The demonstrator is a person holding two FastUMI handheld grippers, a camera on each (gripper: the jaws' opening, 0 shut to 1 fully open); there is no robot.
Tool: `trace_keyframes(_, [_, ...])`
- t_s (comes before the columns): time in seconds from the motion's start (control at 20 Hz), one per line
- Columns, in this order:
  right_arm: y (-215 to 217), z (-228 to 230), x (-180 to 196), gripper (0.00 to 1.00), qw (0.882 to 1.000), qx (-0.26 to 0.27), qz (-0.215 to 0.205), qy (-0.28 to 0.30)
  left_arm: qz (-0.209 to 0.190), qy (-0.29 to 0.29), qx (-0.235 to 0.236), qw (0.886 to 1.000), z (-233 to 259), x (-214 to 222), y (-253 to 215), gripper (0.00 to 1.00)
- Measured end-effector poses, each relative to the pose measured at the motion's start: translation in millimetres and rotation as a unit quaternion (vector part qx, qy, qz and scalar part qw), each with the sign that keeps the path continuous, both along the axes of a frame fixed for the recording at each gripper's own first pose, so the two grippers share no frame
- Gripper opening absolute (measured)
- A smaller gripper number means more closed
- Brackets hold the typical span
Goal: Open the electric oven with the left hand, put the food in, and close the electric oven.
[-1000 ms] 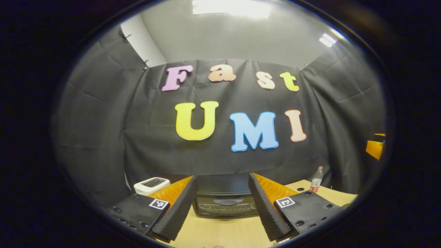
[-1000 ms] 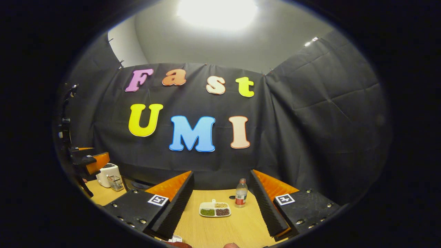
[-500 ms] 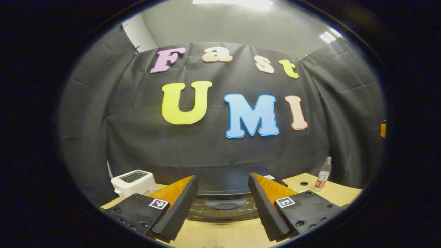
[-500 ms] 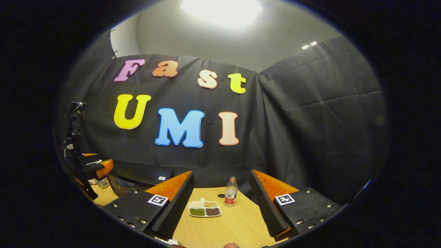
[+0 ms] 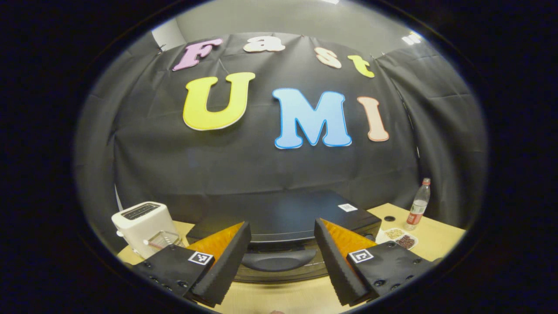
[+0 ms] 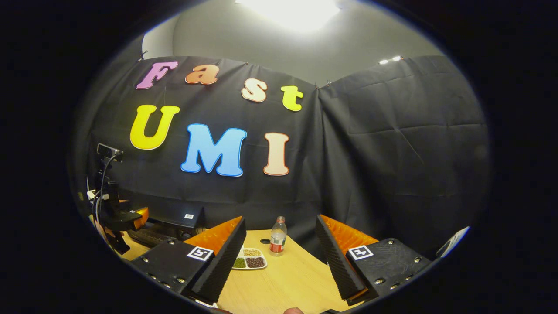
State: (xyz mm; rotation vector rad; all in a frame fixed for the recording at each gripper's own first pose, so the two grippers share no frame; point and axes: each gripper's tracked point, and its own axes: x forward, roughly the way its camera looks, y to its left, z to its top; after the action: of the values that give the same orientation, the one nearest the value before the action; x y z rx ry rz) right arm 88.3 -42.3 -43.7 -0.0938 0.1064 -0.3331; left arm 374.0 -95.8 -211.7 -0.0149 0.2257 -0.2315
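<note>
The black electric oven (image 5: 283,213) stands on the wooden table straight ahead in the left gripper view, door closed, with its curved handle (image 5: 279,261) low between my fingers. My left gripper (image 5: 282,223) is open and close in front of the handle, touching nothing. The food is a white divided plate (image 6: 249,258) of beans and grains, lying to the right of the oven (image 6: 174,216). My right gripper (image 6: 280,219) hangs open above the table, short of the plate (image 5: 399,239) and empty. The left gripper (image 6: 126,216) also appears at the far left of the right gripper view.
A white toaster (image 5: 139,220) and a small glass dish (image 5: 163,239) stand left of the oven. A plastic bottle (image 6: 277,237) with a red label stands just behind the plate. The wooden table (image 6: 287,279) stretches toward me from the plate.
My left gripper has moved in toward the oven, which now looms larger with its handle between the fingers. The right gripper has swung right, so plate and bottle drift left in its view.
</note>
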Motion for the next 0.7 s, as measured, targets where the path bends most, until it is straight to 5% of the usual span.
trace_keyframes(0.7, [-5,5,-7,0.96,1.000,-0.015,-0.011,0.001,0.017,0.016,0.004,1.000,-35,-6,1,0.96])
